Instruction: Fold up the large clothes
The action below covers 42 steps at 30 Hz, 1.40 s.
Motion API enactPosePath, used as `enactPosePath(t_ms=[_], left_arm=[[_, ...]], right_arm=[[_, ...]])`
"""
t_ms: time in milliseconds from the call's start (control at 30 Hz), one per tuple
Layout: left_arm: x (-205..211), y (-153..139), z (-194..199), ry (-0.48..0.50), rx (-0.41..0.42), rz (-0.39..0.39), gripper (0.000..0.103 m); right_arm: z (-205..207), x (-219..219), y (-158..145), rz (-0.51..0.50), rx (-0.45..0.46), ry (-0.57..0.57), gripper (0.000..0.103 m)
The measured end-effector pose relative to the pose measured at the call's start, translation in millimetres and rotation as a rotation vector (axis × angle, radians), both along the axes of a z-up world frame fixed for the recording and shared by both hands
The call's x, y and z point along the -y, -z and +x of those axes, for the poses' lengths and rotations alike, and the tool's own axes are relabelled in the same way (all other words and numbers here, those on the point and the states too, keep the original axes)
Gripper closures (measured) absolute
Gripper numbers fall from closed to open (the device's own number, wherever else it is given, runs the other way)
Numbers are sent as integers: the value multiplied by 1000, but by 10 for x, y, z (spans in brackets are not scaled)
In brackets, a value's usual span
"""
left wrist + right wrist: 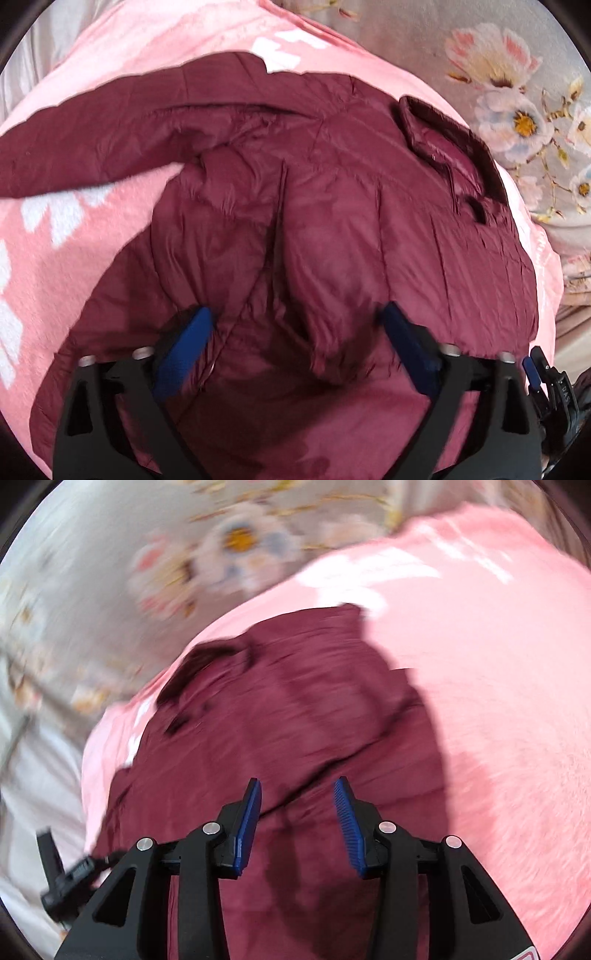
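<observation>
A maroon padded jacket point(314, 221) lies spread on a pink blanket point(66, 258). Its collar point(443, 147) points to the upper right and one sleeve point(92, 147) stretches to the left. My left gripper point(295, 321) is open, its blue pads wide apart just above the jacket's lower body, holding nothing. In the right wrist view the jacket point(295, 709) is blurred by motion. My right gripper point(297, 794) is open and empty above the jacket's body, its collar point(199, 664) at the upper left.
The pink blanket point(498, 664) has white patches and lies over a grey floral bedsheet point(517, 92), which also shows in the right wrist view point(110, 572). The other gripper shows at the right edge point(546, 384) and the lower left point(62, 878).
</observation>
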<state>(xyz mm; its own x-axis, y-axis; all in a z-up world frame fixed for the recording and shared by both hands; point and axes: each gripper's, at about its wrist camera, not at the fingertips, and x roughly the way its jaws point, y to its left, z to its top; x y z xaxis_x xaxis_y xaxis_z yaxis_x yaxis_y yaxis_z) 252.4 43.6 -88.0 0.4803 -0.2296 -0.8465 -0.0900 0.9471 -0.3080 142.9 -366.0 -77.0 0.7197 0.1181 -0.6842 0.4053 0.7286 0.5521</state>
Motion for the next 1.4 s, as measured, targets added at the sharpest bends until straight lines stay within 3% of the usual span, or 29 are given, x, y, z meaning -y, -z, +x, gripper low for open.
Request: enactPosePath(t_ms=[133, 200, 233, 300, 367, 467, 533, 667, 800, 900, 1033, 1100, 1233, 1400], left_arm=[[6, -122, 168, 28, 12, -17, 97], [25, -203, 235, 36, 37, 2, 101], [50, -280, 264, 46, 68, 28, 102], [88, -412, 299, 54, 117, 64, 103], [91, -590, 313, 51, 182, 83, 103], [49, -771, 296, 24, 264, 124, 103], [56, -667, 339, 22, 249, 158, 103], [184, -108, 474, 46, 129, 239, 103], [227, 56, 450, 45, 126, 279, 103], [197, 40, 436, 44, 127, 275, 100], [41, -179, 251, -12, 165, 274, 93], [47, -353, 126, -25, 216, 295, 91], [388, -543, 93, 94, 245, 209, 91], [843, -220, 190, 171, 183, 261, 89]], right_arm=[[174, 243, 96, 61, 6, 63, 61], [221, 362, 131, 82, 6, 104, 62], [284, 422, 154, 99, 5, 120, 66], [356, 480, 133, 107, 10, 122, 101], [333, 431, -81, 72, 84, 110, 101], [136, 260, -483, -73, 230, 92, 102], [193, 195, -421, -133, 177, 74, 102], [453, 197, 124, -156, -60, 50, 102], [500, 186, 210, -180, -109, 34, 102], [395, 96, 54, -237, -101, 80, 98], [87, -229, -391, -356, 19, 122, 92], [111, -412, -496, -362, 61, 51, 92], [388, -957, -460, -327, 73, -178, 93], [681, -1367, -152, -352, -14, -290, 95]])
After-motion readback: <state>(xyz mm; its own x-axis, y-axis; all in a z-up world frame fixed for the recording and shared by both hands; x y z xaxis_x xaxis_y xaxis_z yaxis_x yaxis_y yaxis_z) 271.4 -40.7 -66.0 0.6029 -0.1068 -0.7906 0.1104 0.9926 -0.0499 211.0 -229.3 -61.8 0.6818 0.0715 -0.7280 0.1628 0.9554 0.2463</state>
